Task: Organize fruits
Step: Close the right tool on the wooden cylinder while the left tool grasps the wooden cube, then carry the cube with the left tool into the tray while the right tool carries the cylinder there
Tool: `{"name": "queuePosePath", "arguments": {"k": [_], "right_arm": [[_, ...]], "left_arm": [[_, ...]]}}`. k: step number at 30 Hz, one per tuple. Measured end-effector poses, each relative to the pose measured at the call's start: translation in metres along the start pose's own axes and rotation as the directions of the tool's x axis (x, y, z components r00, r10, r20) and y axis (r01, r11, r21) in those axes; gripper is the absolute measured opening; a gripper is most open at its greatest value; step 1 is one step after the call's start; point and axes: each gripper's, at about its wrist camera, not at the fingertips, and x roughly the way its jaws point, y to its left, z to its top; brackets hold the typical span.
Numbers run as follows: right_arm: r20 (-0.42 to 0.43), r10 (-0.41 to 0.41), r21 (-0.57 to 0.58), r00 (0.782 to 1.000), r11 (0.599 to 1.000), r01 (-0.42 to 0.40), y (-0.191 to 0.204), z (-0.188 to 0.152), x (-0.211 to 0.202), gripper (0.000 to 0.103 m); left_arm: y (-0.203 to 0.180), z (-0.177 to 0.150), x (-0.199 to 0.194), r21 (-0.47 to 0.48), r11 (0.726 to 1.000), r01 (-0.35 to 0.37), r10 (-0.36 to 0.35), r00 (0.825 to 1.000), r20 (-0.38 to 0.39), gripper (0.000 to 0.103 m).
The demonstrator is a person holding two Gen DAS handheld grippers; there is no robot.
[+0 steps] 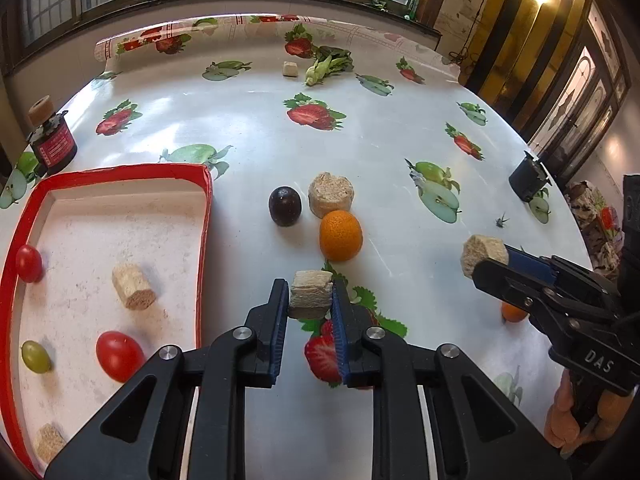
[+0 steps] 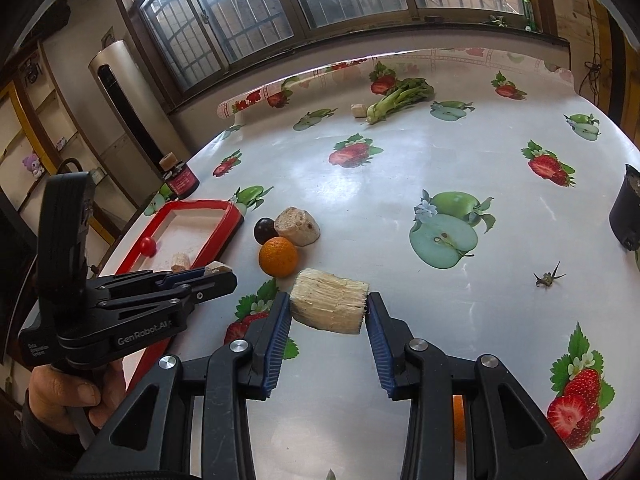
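Note:
My left gripper [image 1: 310, 294] is shut on a small beige block [image 1: 311, 295], held above the table right of the red-rimmed tray [image 1: 206, 216]. My right gripper [image 2: 327, 312] is shut on a larger beige block [image 2: 329, 306]; it also shows in the left wrist view [image 1: 483, 255]. An orange [image 1: 341, 235], a dark plum [image 1: 284, 206] and a round beige block [image 1: 331, 194] sit on the table ahead. The tray holds two red tomatoes [image 1: 119, 355], a green grape [image 1: 36, 356] and two beige blocks [image 1: 133, 286]. A second orange [image 1: 513, 313] lies under the right gripper.
A dark jar with a red label [image 1: 54, 146] stands behind the tray. A black cup [image 1: 527, 179] stands at the right edge. A leafy green vegetable [image 1: 328, 65] and a small beige block [image 1: 290, 68] lie at the far side.

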Motion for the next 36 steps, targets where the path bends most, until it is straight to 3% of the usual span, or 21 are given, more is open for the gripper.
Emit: {"name": "queuePosePath", "arguments": {"k": [16, 36], "right_arm": [[-0.002, 0.032, -0.021, 0.999, 0.999, -0.032, 0.022, -0.006, -0.003, 0.039], [-0.01, 0.078, -0.068, 0.997, 0.995, -0.078, 0.057, -0.011, -0.003, 0.039]], "left_arm": [[0.019, -0.029, -0.056, -0.042, 0.999, -0.018, 0.021, 0.997, 0.076, 0.018], [0.058, -0.064, -0.091, -0.121, 0.987, -0.105, 0.12, 0.986, 0.117, 0.018]]}}
